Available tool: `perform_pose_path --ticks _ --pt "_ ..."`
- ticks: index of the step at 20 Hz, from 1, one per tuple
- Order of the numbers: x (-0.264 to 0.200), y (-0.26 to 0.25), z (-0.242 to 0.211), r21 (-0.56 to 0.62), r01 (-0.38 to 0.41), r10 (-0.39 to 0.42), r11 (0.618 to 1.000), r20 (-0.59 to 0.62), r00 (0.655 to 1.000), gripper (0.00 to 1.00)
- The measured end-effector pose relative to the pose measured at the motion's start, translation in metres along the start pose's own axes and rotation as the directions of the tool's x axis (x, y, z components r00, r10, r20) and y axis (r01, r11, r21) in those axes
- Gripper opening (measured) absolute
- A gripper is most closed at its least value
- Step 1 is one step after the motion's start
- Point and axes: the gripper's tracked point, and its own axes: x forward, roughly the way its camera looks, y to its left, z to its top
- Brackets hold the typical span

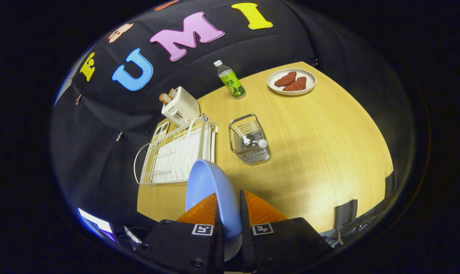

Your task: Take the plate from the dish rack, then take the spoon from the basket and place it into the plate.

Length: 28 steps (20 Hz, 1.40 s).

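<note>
Pale wooden table below, black cloth behind; gripper clamps the blue plate upright

Gripper: orange fingers pressed on both faces of the blue plate, held on edge above the wooden table
Dish rack: white, just beyond the plate
Basket: wire, beside the rack, spoon inside
Far side: toaster, bottle, white food plate
</note>
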Motion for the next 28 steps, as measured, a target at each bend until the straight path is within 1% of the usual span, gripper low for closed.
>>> perform_pose_path --ticks 6,8,10,13,14,16,20,21,23,24,25,26,27,28 --pt "0.044 -0.035 -0.016 -0.007 -0.054 0.053 0.999 -0.091 0.994 0.22" --pt "0.058 -0.044 -0.016 -0.036 -0.057 0.054 0.998 -0.092 0.994 0.23" --pt "0.063 -0.053 -0.017 -0.076 -0.056 0.049 0.996 -0.088 0.995 0.23" --pt "0.068 -0.054 -0.020 -0.062 -0.094 0.088 0.994 -0.093 0.992 0.24" --pt "0.068 -0.057 -0.020 -0.068 -0.091 0.084 0.994 -0.092 0.992 0.26" --pt "0.072 -0.069 -0.018 -0.098 -0.063 0.056 0.993 -0.074 0.996 0.25" --pt "0.069 -0.073 -0.013 -0.107 -0.068 0.062 0.992 -0.050 0.997 0.25" --pt "0.068 -0.073 -0.012 -0.116 -0.069 0.065 0.991 -0.039 0.997 0.35" --pt "0.061 -0.074 -0.005 -0.154 -0.070 0.072 0.986 0.008 0.997 0.49" --pt "0.057 -0.072 0.002 -0.186 -0.071 0.081 0.980 0.045 0.996 0.57" --pt "0.053 -0.068 0.009 -0.223 -0.077 0.098 0.972 0.085 0.992 0.77" --pt "0.049 -0.064 0.017 -0.265 -0.080 0.117 0.961 0.124 0.985 0.87" --pt "0.044 -0.062 0.024 -0.304 -0.074 0.130 0.950 0.171 0.977 0.92" --pt "0.038 -0.059 0.036 -0.341 -0.061 0.144 0.938 0.224 0.964 0.92"
